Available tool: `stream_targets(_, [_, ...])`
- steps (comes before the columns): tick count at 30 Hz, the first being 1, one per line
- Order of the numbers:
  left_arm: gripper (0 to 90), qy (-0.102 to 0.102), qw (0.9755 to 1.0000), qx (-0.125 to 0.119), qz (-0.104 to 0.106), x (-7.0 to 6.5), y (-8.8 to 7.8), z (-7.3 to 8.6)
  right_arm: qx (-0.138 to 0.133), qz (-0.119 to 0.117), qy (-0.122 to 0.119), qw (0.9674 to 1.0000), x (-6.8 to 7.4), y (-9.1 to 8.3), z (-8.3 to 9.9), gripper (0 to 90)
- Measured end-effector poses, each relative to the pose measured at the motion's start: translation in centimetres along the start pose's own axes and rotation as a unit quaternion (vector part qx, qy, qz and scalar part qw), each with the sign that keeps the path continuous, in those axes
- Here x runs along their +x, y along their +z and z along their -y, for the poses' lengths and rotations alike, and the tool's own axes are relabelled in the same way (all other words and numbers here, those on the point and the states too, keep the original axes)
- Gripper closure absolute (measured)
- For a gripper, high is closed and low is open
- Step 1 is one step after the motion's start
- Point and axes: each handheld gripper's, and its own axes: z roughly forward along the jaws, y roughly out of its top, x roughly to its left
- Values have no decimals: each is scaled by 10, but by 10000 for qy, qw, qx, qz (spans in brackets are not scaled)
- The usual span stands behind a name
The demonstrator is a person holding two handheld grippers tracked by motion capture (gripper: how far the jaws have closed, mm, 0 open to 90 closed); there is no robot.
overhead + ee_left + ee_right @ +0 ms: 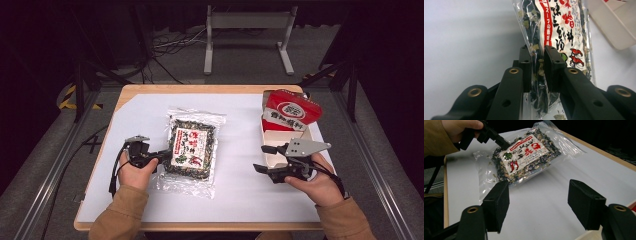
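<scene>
White-covered table (250, 197), dark room; open space near centre. Left gripper (161, 156) clamped on seaweed packet (192, 145) left edge. Right gripper (265, 159) jaws apart, empty, beside white tray (275, 142).

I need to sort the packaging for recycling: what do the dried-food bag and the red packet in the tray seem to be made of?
The dried-food bag looks like thin clear plastic film: glossy, crinkled, contents visible, pinched by the left gripper. The red packet looks like printed glossy film or coated paper; which, I cannot tell. The tray looks like smooth white plastic.

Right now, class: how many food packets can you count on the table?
2: the clear seaweed packet lies mid-table, its edge between the left gripper fingers; the red packet stands in the white tray at right.
</scene>
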Motion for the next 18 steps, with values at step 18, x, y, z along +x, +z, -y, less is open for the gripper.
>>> stream_targets(18, [786,918,9923,-831,-25,-33,-34,-8,50,61,368,9993,-5,6,-15,344])
